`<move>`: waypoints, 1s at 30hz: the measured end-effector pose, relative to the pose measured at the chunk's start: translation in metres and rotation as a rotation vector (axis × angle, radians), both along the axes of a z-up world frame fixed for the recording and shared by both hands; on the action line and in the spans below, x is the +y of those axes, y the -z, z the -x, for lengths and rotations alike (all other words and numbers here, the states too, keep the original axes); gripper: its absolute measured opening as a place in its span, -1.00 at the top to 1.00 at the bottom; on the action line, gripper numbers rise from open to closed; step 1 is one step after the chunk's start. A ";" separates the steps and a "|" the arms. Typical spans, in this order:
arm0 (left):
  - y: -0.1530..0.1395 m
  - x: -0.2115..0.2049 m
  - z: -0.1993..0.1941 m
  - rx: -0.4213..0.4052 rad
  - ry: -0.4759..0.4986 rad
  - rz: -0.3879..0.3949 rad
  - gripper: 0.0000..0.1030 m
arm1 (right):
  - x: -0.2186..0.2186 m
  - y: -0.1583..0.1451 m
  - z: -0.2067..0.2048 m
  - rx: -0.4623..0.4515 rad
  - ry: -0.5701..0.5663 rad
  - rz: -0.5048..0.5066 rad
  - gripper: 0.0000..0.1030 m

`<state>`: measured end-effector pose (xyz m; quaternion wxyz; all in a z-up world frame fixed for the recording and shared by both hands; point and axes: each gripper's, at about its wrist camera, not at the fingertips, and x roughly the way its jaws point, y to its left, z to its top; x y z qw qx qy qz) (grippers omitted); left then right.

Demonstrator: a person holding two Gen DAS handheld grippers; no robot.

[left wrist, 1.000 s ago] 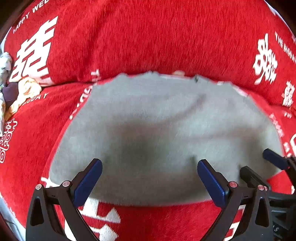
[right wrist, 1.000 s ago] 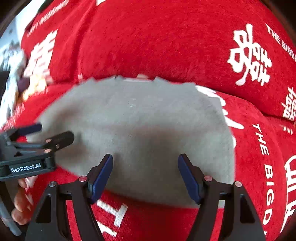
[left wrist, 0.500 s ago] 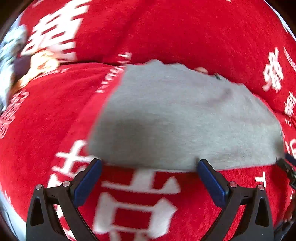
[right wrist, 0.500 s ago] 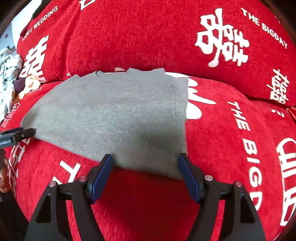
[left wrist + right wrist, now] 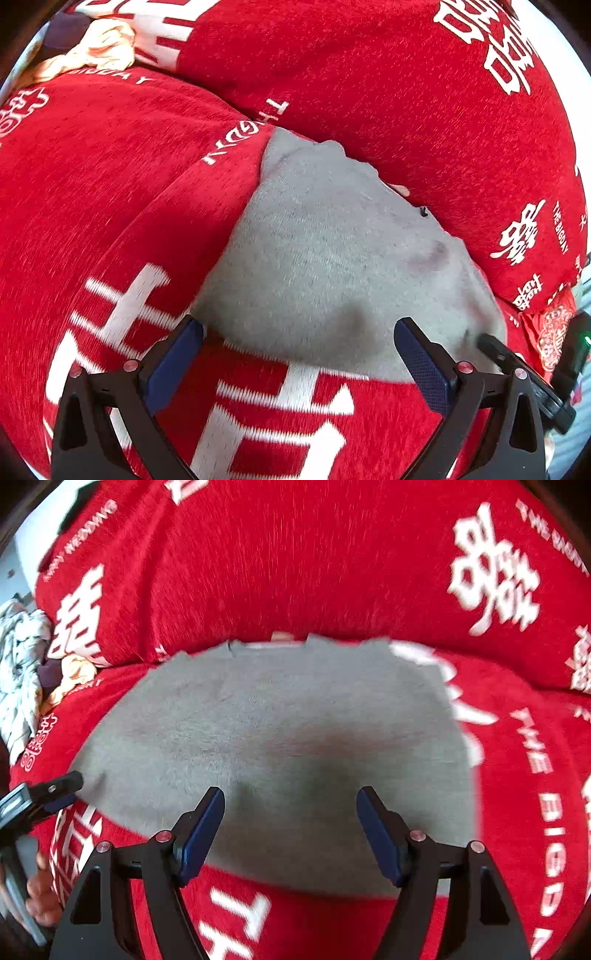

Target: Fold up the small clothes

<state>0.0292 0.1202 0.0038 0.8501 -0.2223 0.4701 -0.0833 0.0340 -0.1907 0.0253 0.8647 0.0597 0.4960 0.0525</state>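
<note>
Garment, grey, lies flat on red sofa cover.

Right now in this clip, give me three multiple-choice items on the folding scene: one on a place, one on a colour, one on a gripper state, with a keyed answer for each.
1. Where does the grey garment lie?
A. On the red sofa cover
B. Draped over a chair arm
C. Held up in the air

2. What colour are the pads on the right gripper?
A. Orange
B. Dark blue
C. White

3. How do the left gripper's jaws stand?
A. Shut on the garment
B. Shut on nothing
C. Open, holding nothing

Answers: 1 A, the garment is spread flat on the red sofa cover with white lettering. 2 B, both pads are dark blue. 3 C, the fingers are spread wide, with the garment's near edge between them unpinched.
</note>
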 end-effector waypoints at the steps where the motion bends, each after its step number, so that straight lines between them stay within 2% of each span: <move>1: 0.000 -0.003 -0.004 -0.006 0.005 -0.015 -1.00 | 0.003 0.004 -0.004 -0.001 0.004 0.020 -0.59; 2: 0.000 -0.005 -0.009 -0.010 0.009 -0.027 -1.00 | 0.008 0.004 -0.008 -0.024 -0.006 0.041 -0.73; 5: 0.001 -0.011 -0.016 -0.031 0.030 -0.074 -1.00 | 0.020 -0.005 -0.014 -0.008 -0.010 0.105 -0.74; 7: 0.001 -0.012 -0.018 -0.044 0.027 -0.083 -1.00 | 0.026 -0.021 -0.010 -0.082 -0.024 0.090 -0.74; 8: 0.001 -0.012 -0.019 -0.047 0.022 -0.083 -1.00 | 0.030 -0.025 -0.011 -0.090 -0.030 0.098 -0.74; 12: 0.002 -0.011 -0.020 -0.058 0.025 -0.081 -1.00 | 0.048 -0.019 -0.033 -0.044 -0.053 0.102 -0.74; 14: 0.003 -0.011 -0.019 -0.064 0.032 -0.076 -1.00 | 0.059 -0.004 -0.050 0.006 -0.063 0.128 -0.74; 15: 0.003 -0.009 -0.018 -0.070 0.034 -0.069 -1.00 | 0.064 0.010 -0.060 0.063 -0.071 0.150 -0.74; 17: 0.003 -0.004 -0.016 -0.081 0.032 -0.036 -1.00 | 0.066 0.011 -0.063 0.033 -0.059 0.161 -0.79; 18: 0.003 -0.002 -0.015 -0.084 0.029 -0.025 -1.00 | 0.068 0.009 -0.067 0.062 -0.055 0.163 -0.79; 21: 0.004 0.002 -0.015 -0.089 0.013 0.009 -1.00 | 0.074 -0.004 -0.073 0.053 -0.055 0.130 -0.79; 24: 0.004 0.000 -0.016 -0.086 0.013 -0.010 -1.00 | 0.092 -0.021 -0.086 0.048 -0.089 0.094 -0.79; 28: 0.005 -0.002 -0.016 -0.083 0.019 -0.034 -1.00 | 0.133 -0.027 -0.126 0.153 -0.160 -0.028 -0.79; 30: 0.005 -0.002 -0.017 -0.081 0.021 -0.034 -1.00 | 0.157 -0.026 -0.149 0.194 -0.177 -0.043 -0.79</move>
